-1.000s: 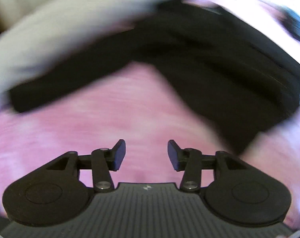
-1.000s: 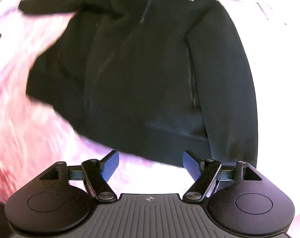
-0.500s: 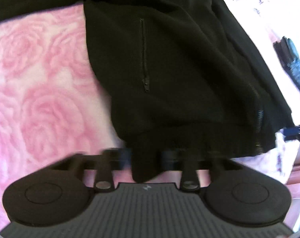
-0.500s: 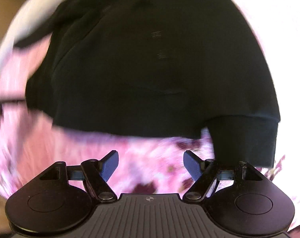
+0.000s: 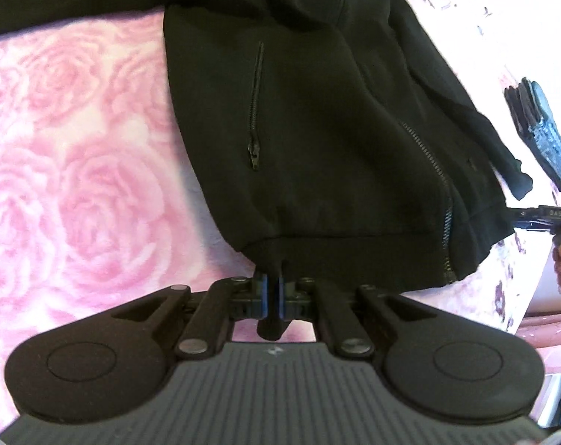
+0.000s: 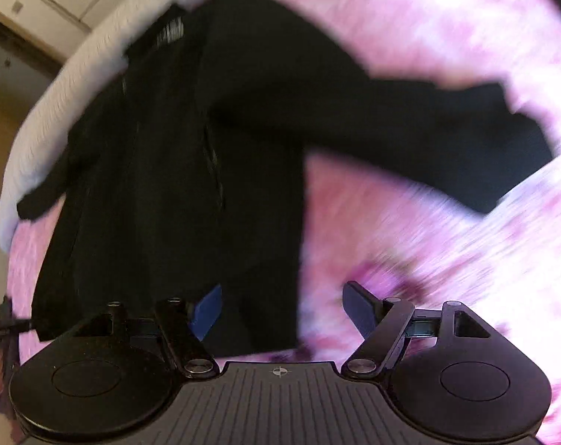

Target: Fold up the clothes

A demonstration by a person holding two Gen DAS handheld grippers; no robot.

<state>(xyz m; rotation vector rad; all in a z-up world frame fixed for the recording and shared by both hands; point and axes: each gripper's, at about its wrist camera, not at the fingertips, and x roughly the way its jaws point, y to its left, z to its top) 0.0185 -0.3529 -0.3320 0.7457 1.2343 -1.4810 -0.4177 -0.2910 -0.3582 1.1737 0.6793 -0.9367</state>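
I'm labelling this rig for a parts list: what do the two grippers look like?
Both are black. The left gripper and right gripper each have a ribbed grey body, two round side discs, silver pivot pins and linkage bars. The fingers carry blue pads. A small cross-like mark sits on the body's front edge.

We saw the right gripper [image 6: 282, 311] with its jaws spread wide over the hem of a black zip jacket [image 6: 176, 170], nothing pinched between them. The blurred jacket stretched ahead of the claw across a pink blanket [image 6: 410, 230], one sleeve [image 6: 429, 129] flung out to its right.
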